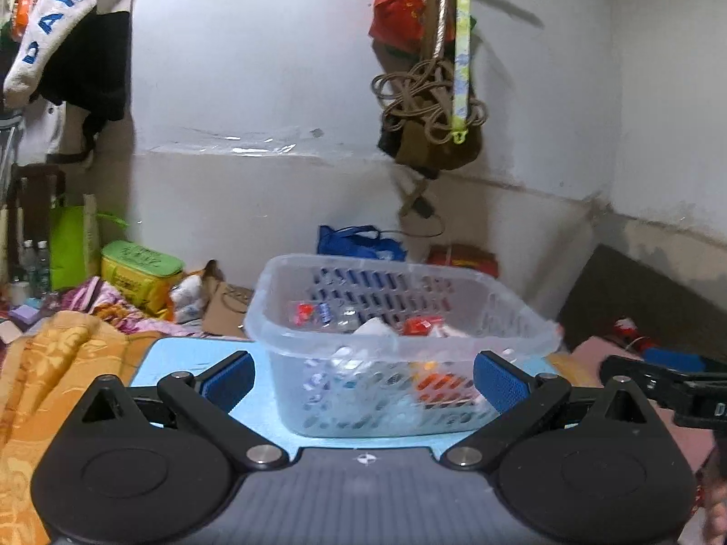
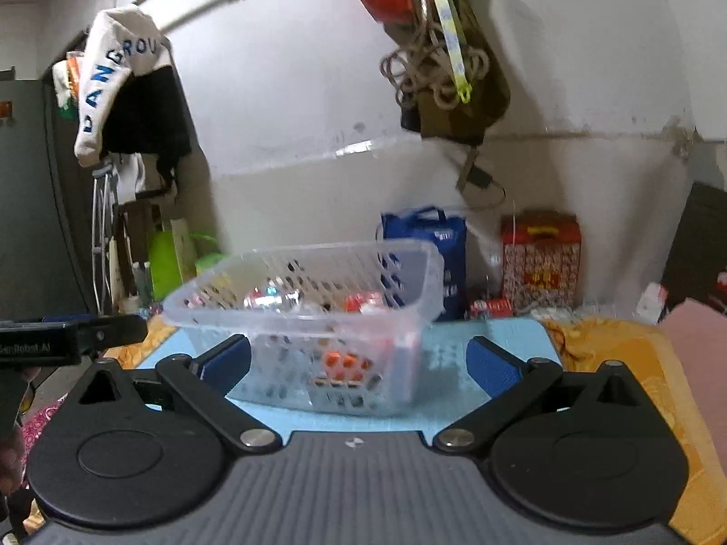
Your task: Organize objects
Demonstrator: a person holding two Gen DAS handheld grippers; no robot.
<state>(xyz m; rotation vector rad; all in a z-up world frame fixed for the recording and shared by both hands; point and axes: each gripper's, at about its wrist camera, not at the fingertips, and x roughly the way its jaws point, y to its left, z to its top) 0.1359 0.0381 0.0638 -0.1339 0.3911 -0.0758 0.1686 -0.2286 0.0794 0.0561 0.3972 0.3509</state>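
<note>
Translucent perforated plastic basket (image 1: 400,345) sits on a light-blue flat mat (image 1: 191,363), roughly centred. It already holds several small packaged items: red-and-white wrappers (image 1: 420,326) near the back, an orange-spotted packet (image 2: 347,363) visible through the front wall. Exact items cannot be identified through blur.

Left claw (image 1: 363,383): spread wide, nothing between the blue pads (image 1: 229,381). It faces the basket's near wall without touching it.

Right claw (image 2: 359,365): also spread wide and empty, aimed at the basket from the other side. Each claw's body shows at the edge of the other's view, so the two sit side by side.

Judgement: basket serves as the collecting container, placed mid-mat so both claws can reach it. With loose items inside and no stray items seen on the mat, sorting looks mostly done.

Surroundings: orange patterned blanket (image 1: 50,377) beside the mat; blue bag (image 2: 427,245) and red patterned gift box (image 2: 540,263) against the wall, well apart from the basket.
</note>
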